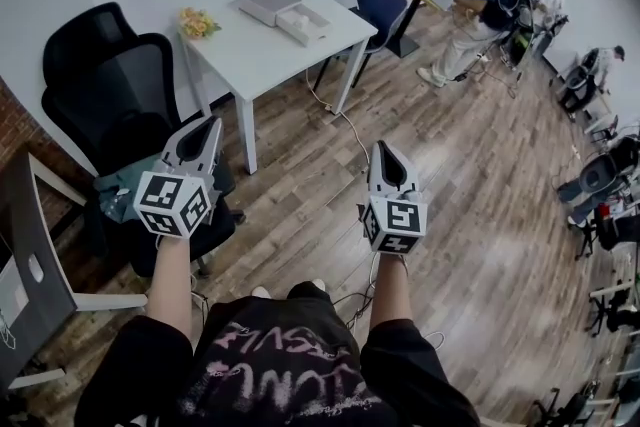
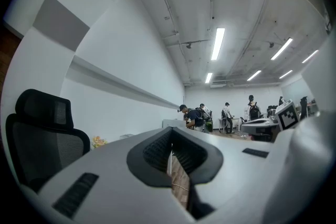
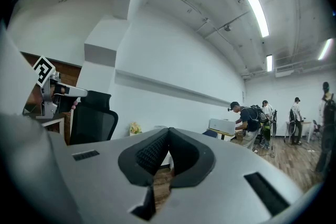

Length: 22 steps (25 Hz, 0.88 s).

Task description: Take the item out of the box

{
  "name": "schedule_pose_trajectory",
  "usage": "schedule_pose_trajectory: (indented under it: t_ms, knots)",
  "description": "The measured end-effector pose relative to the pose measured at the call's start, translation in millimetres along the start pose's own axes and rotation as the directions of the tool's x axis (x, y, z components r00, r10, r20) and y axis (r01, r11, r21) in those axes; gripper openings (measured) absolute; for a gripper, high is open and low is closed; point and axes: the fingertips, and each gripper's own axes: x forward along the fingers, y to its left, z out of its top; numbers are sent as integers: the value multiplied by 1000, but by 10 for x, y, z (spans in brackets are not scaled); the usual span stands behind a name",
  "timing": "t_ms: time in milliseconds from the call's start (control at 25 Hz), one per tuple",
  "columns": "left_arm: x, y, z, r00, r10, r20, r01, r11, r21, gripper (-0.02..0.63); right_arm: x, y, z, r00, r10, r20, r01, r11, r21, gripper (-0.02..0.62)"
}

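Note:
On the white table (image 1: 262, 57) ahead lies a flat grey-topped box (image 1: 267, 2) with a white open part (image 1: 305, 23) beside it; what is inside cannot be made out. A bunch of yellow flowers (image 1: 198, 22) sits at the table's left corner. My left gripper (image 1: 209, 129) and right gripper (image 1: 384, 153) are held level over the wooden floor, well short of the table. Both are shut with nothing between the jaws. In the left gripper view the left gripper (image 2: 171, 131) has its pads together, and in the right gripper view the right gripper (image 3: 168, 131) does too.
Two black mesh office chairs (image 1: 112, 85) stand left of the table, and a blue chair (image 1: 384, 8) behind it. A cable (image 1: 343, 118) runs across the floor. Another desk edge (image 1: 30, 260) is at my left. Several people (image 1: 480, 0) work at desks far right.

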Motion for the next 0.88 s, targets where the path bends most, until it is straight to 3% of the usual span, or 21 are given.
schedule_pose_trajectory:
  t_ms: [400,880]
  knots:
    - [167,47,-55,1000,-25,-6,26,999,23,2,129,-15,-67,1000,-12,-6,12,1000,-23,9]
    - [813,146,-146,1000,-17,-19,18,999,38,2,740,-254,-93,999,34,7,-34,999,-17,9]
